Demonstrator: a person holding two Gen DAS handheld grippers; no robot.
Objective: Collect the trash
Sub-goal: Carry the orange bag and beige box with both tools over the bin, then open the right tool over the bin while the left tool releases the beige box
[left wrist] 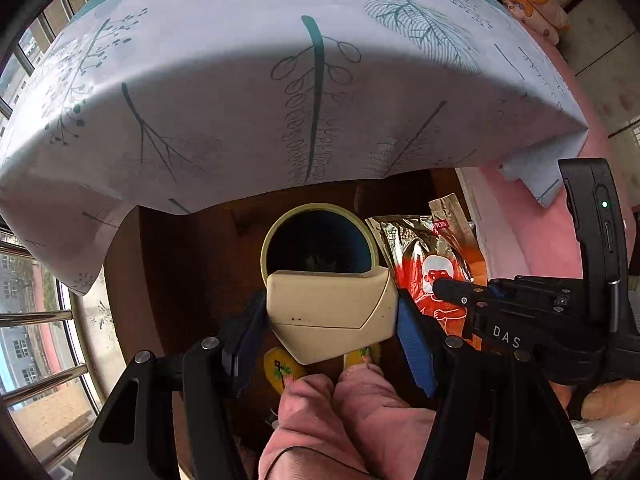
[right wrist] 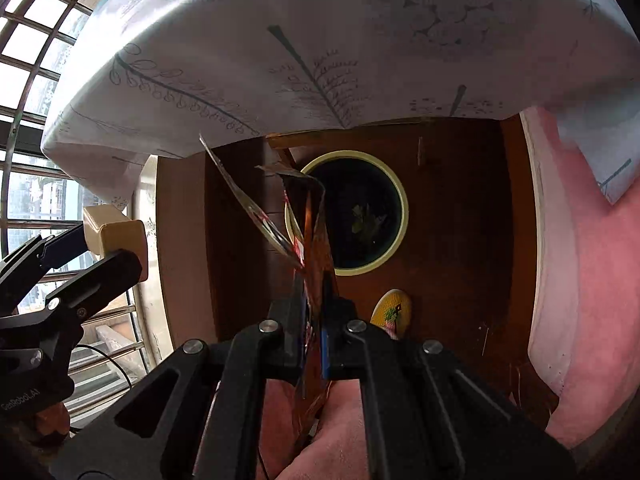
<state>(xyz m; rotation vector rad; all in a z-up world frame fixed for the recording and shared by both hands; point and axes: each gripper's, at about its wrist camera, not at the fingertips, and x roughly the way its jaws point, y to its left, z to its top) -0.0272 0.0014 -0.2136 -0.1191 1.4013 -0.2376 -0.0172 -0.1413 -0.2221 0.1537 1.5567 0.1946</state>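
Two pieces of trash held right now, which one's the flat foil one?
The snack wrapper pinched in the right gripper: thin, crinkled silver and orange foil. The left gripper holds a chunky beige box instead.

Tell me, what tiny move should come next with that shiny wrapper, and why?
Probably a small shift of the right gripper until the foil wrapper hangs fully over the bin. The fingers are shut on the wrapper, which now sits over the bin's rim, so letting go here might miss.
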